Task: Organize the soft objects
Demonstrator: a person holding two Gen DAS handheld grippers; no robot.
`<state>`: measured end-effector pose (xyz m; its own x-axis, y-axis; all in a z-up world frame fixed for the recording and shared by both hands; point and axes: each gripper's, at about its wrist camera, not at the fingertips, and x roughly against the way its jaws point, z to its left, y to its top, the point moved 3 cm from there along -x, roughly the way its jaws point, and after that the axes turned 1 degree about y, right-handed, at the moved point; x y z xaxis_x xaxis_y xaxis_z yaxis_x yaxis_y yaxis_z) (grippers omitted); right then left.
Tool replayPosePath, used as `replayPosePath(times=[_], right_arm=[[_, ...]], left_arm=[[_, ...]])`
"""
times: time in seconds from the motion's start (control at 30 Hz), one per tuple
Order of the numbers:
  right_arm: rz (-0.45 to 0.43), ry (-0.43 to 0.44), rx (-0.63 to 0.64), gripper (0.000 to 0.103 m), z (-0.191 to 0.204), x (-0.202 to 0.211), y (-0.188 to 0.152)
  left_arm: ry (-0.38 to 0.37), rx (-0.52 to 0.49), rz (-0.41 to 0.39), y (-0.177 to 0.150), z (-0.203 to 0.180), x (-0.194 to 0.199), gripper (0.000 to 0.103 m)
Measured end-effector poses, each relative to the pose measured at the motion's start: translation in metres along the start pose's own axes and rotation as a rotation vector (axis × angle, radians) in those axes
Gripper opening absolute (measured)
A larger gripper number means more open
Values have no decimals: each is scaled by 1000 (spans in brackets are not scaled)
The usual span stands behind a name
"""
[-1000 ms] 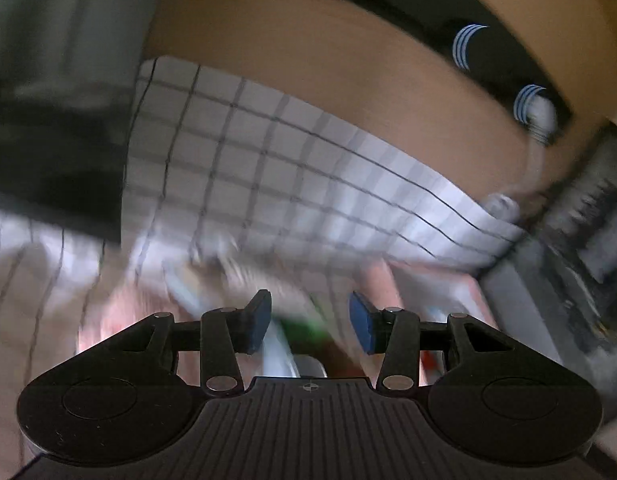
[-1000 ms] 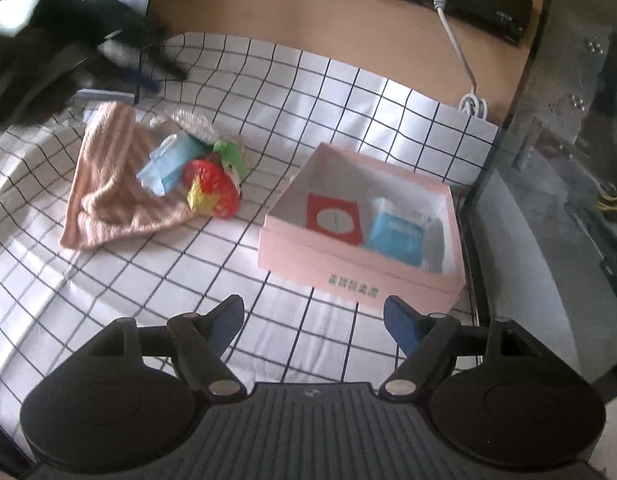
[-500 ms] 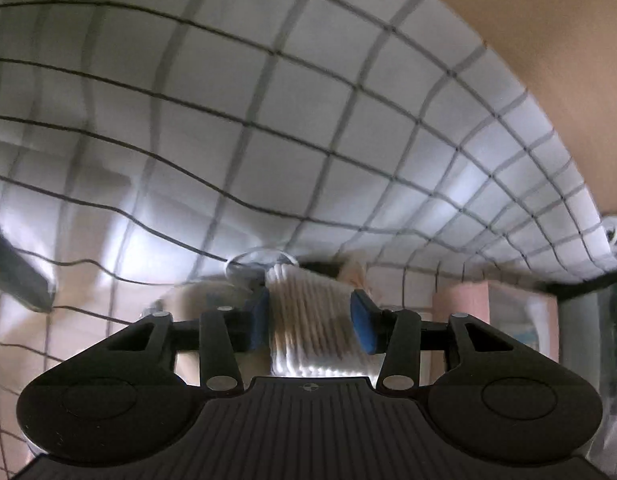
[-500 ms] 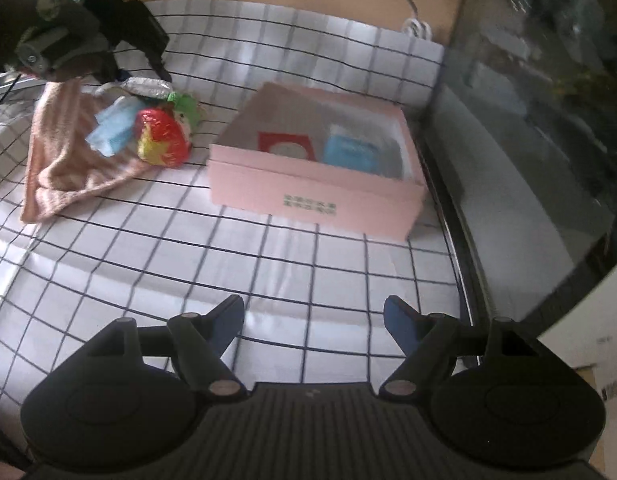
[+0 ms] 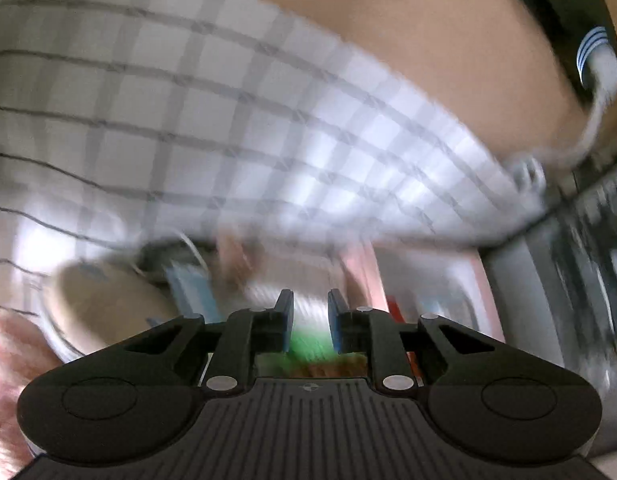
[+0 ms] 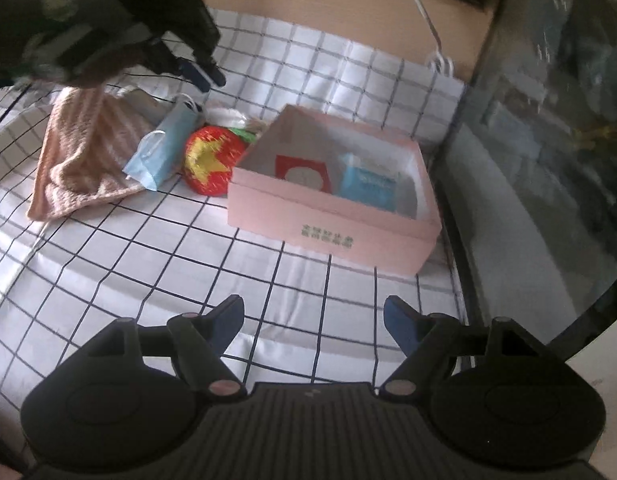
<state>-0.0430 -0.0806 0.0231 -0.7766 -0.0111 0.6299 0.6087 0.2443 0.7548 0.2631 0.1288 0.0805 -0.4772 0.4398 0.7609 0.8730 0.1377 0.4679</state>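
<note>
My left gripper (image 5: 310, 312) hovers over a pile of soft things. Its jaws are closing to a narrow gap, and through the blur I see nothing pressed between the pads. From the right wrist view the left gripper (image 6: 208, 74) hangs above a blue face mask (image 6: 164, 152), a pink striped towel (image 6: 80, 152), a red, yellow and green plush toy (image 6: 210, 160) and a white fluffy item (image 6: 228, 114). An open pink box (image 6: 328, 220) holds a red packet (image 6: 304, 170) and a blue packet (image 6: 368, 184). My right gripper (image 6: 312, 312) stands open and empty, nearer than the box.
A white cloth with a black grid (image 6: 148, 260) covers the tan table. A dark glass-fronted cabinet (image 6: 548, 160) stands right of the box. A white cable (image 6: 428, 32) runs from a black power strip (image 5: 588, 40) at the back.
The left gripper's jaws have narrowed sharply; the white ribbed item they stood around half a second ago is no longer between them. It has moved right over the pile. The right gripper stays open.
</note>
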Motion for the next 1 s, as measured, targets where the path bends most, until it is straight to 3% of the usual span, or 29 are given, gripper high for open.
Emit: replayPosePath(times=[0.1,0.17,0.3,0.37,0.5,0.67,0.73,0.83,1.0], right_arm=[[-28,-19,57,77,4,7,-5],[-25,-20,64,77,5,8,-7],[-17,4,33,77,4,1,-1],[-15,19,37,77,9,-2,2],[-30,51,87,77,23,-2,7],[-41,57,101,77,28,0,8],[-62,46,111,77,27,0,13],[-93,56,145,77,29,-6,28],[-179,78,311,77,56,-30,68]], left_arm=[[59,48,-146,4,7,16,21],[79,34,-182,3,8,30,22],[168,-35,-147,-27,7,39,22],[195,-20,-129,-43,14,37,22],[156,92,-53,-63,34,20,22],[136,114,-3,-72,31,-7,17],[175,77,-16,-78,29,-10,17],[143,69,-23,-100,32,4,16],[110,66,-4,-161,44,52,16]])
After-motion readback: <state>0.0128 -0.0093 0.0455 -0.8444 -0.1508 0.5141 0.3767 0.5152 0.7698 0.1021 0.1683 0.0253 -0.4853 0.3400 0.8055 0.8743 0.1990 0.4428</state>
